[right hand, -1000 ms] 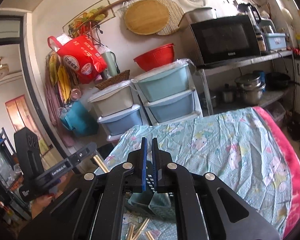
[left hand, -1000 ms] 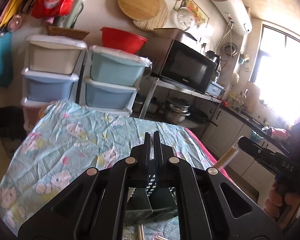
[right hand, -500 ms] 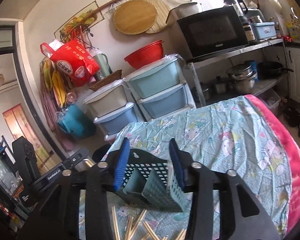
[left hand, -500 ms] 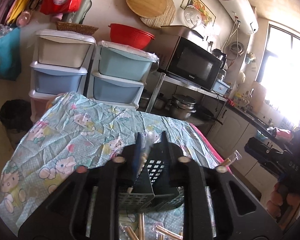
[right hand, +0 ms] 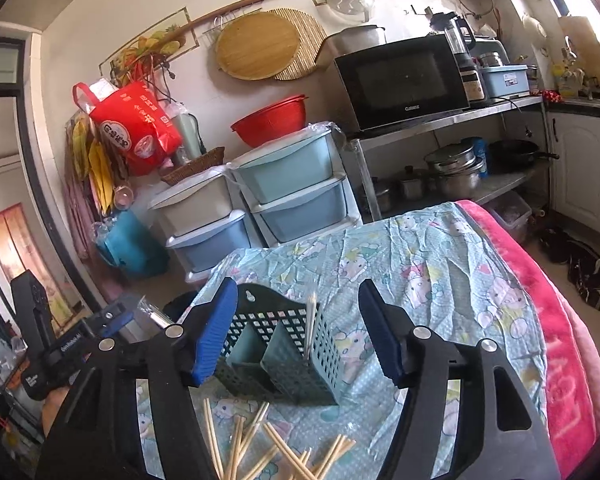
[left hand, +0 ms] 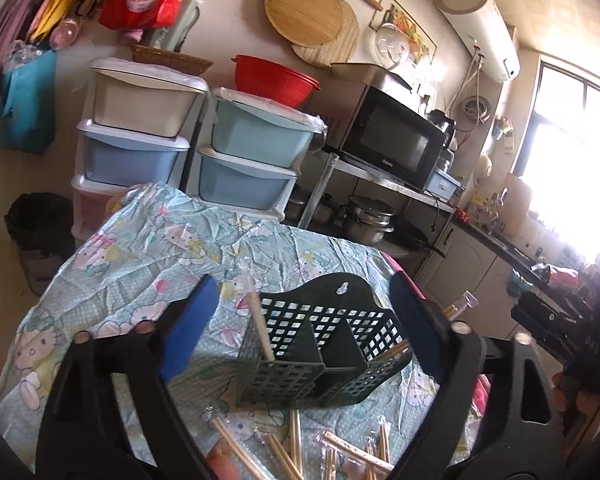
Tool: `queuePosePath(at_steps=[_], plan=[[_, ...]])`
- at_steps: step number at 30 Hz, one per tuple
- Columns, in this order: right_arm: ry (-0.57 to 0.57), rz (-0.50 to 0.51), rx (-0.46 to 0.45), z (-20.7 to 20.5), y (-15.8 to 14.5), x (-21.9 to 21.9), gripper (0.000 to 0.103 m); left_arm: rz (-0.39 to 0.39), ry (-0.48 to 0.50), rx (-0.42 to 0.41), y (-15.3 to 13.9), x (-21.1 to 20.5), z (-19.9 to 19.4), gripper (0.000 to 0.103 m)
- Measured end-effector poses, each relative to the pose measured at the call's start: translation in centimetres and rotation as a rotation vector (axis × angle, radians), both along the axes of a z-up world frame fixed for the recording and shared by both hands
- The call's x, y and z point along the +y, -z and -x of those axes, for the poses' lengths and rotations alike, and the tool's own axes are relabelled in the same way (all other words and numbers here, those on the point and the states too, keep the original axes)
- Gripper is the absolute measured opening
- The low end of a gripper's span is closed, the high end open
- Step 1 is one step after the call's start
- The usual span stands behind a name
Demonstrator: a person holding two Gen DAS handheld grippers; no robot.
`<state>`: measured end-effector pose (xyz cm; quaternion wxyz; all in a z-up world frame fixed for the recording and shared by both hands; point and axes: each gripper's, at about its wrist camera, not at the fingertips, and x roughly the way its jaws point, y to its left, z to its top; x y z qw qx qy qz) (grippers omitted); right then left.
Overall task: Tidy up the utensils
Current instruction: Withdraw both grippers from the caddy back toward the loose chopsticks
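Below both opening, empty claws (left hand: 303, 328) (right hand: 298, 330), the frame edge cuts off loose chopsticks (right hand: 236, 452) before the basket (left hand: 323, 356).

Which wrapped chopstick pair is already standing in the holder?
The plastic-wrapped wooden chopstick pair leaning upright in the dark green perforated plastic holder; the other pairs lie flat on the tablecloth.

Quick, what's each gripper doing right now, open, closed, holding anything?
Left gripper: jaws opening, wide apart, holding nothing; the utensil basket sits beyond them.
Right gripper: jaws opening, holding nothing.
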<state>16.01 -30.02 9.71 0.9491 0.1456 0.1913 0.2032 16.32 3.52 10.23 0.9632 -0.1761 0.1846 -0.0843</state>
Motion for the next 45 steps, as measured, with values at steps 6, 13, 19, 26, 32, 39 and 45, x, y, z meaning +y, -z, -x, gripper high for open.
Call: queuePosePath(at_steps=[6,13,19,26,32,39,45], plan=[[0.019,0.032,-0.022,1.9,0.3,0.7,0.065,0.016,-0.012,-0.012,0.3,1.3,1.7,0.092],[-0.004,0.056,-0.021,3.5,1.0,1.9,0.066,0.016,-0.013,0.006,1.5,1.8,3.2,0.092],[-0.023,0.102,0.001,4.3,2.3,3.1,0.066,0.003,-0.007,0.046,2.8,1.5,3.6,0.092],[-0.048,0.152,0.045,4.6,4.2,4.5,0.066,-0.02,0.009,0.102,4.9,0.9,3.9,0.092],[-0.068,0.222,0.067,4.6,5.8,5.8,0.066,-0.065,-0.012,0.132,6.4,0.9,3.9,0.092],[-0.105,0.317,0.093,4.3,7.7,7.6,0.066,-0.083,-0.02,0.22,8.8,1.6,3.3,0.092],[-0.156,0.383,0.098,4.1,8.7,9.4,0.068,-0.067,-0.008,0.302,10.7,2.2,2.5,0.092]])
